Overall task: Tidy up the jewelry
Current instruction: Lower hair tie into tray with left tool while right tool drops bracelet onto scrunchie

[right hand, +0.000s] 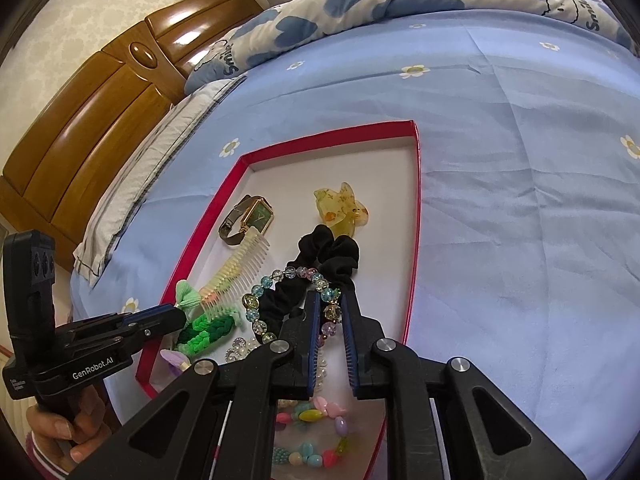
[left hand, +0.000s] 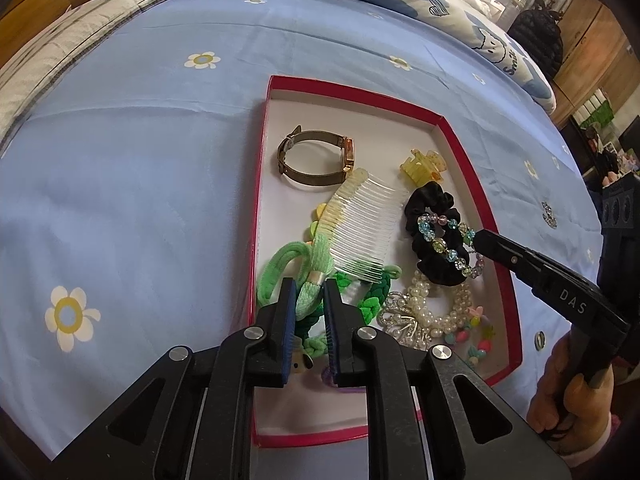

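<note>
Right wrist view has the right gripper (right hand: 331,307) nipped on the bead bracelet (right hand: 280,292) draped over the black scrunchie (right hand: 320,264) in the red tray (right hand: 416,216), strand running away up-left, while the left gripper (left hand: 310,304) pinches the green hair tie (left hand: 316,276) alongside.

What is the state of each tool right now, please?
Left tool: closed on the light green hair tie.
Right tool: closed on the glass bead bracelet.
</note>
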A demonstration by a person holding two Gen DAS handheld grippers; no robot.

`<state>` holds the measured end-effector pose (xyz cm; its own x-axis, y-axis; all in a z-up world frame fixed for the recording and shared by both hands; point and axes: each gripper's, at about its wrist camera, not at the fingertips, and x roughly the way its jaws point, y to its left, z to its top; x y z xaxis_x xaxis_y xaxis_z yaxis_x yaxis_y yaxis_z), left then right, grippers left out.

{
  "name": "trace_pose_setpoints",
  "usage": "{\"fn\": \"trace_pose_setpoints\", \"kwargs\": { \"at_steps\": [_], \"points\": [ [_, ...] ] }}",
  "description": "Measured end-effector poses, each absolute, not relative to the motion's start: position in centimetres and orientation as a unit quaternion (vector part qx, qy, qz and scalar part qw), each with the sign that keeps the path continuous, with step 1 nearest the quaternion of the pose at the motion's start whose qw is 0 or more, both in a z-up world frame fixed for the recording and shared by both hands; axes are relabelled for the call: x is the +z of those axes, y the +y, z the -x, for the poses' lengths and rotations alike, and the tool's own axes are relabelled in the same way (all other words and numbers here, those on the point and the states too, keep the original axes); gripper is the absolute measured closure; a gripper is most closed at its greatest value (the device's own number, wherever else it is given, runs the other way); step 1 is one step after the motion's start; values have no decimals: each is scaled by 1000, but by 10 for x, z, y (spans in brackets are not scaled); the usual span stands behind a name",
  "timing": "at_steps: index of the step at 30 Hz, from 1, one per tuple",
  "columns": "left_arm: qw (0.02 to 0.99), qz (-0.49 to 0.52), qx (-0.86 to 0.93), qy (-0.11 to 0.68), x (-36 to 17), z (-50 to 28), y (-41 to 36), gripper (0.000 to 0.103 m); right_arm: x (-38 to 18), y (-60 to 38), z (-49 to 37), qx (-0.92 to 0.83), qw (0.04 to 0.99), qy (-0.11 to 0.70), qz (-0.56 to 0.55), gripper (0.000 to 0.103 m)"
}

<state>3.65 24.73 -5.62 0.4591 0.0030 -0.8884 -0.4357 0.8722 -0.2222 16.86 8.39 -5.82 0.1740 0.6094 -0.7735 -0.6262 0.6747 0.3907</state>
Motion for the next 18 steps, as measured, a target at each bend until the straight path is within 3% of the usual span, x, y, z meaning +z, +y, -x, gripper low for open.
{"fn": "trace_pose_setpoints", "kwargs": {
  "at_steps": [6, 9, 11, 18],
  "points": [
    [826, 220, 134, 501, -55, -35, 248, 80, -58, 83, -168, 403, 764, 503, 3, 86],
    [828, 220, 134, 498, -53, -34, 248, 75, -56, 82, -168, 404, 764, 503, 1, 80],
    [829, 220, 133, 496, -52, -33, 247, 75, -54, 81, -167, 405, 765, 501, -2, 70],
    [835, 224, 132, 486, -42, -28, 245, 62, -46, 78, -163, 411, 767, 493, -8, 65]
  ]
}}
